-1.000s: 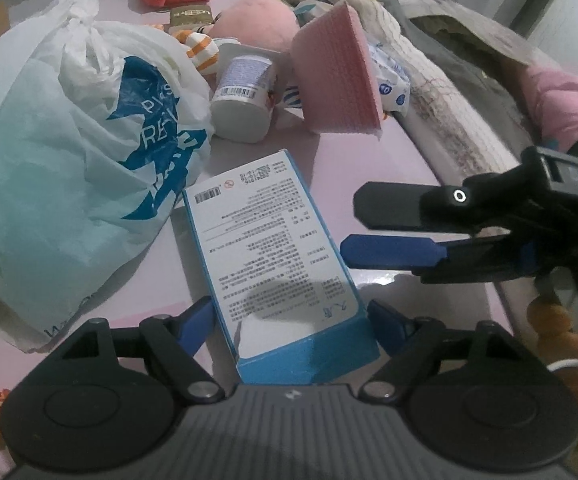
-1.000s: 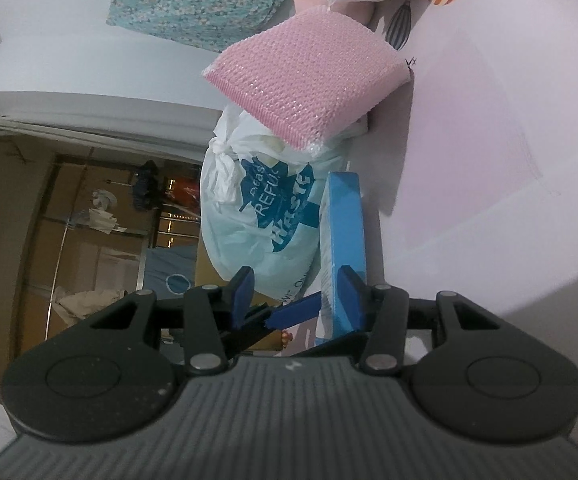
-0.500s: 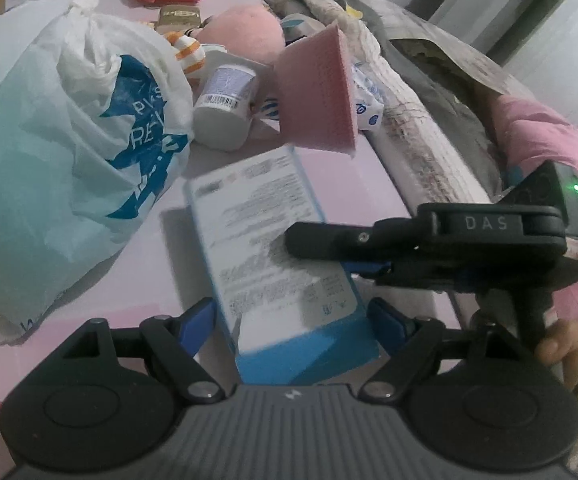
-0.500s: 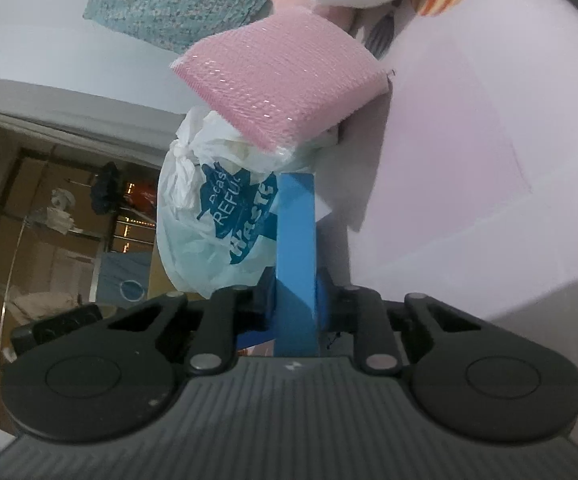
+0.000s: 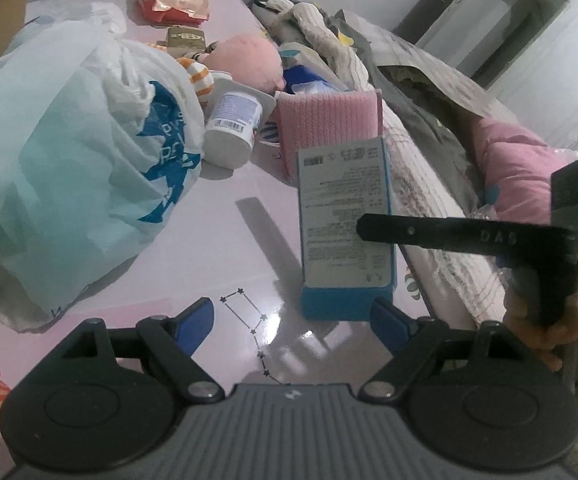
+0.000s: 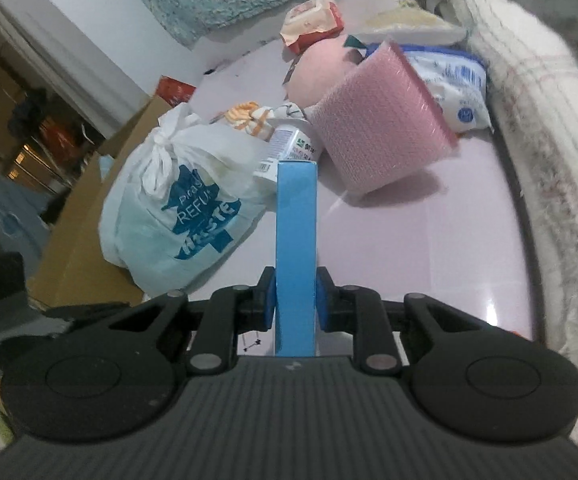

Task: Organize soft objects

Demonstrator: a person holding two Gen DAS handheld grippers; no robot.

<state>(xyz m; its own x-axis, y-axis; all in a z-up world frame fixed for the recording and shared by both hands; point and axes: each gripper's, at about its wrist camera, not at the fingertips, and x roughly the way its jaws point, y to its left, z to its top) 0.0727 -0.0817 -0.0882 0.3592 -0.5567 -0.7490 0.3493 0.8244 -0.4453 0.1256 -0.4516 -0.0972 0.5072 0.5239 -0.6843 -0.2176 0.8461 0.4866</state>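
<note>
Left wrist view: the blue box (image 5: 347,228) is seen held upright off the pink surface (image 5: 225,232), its printed face turned to the camera and its long axis running near to far. The right tool (image 5: 363,229) is seen reaching in from the right, clamped across the box's thin sides. The left tool (image 5: 291,322) is seen with blue pads set wide and still spreading, nothing between them; the box hangs just beyond and to the right of its gap. Of the two, only the right tool is in contact with the box. The pink sponge (image 5: 329,120) stands just behind the box, and the white bag (image 5: 81,184) fills the left.

Right wrist view: the box (image 6: 295,252) is seen edge-on, pressed between both pads of the right tool (image 6: 295,306) (a contact hidden in the other view). The sponge (image 6: 385,128) lies far right, the bag (image 6: 177,216) far left. Not shown here: the left tool and the printed face.
</note>
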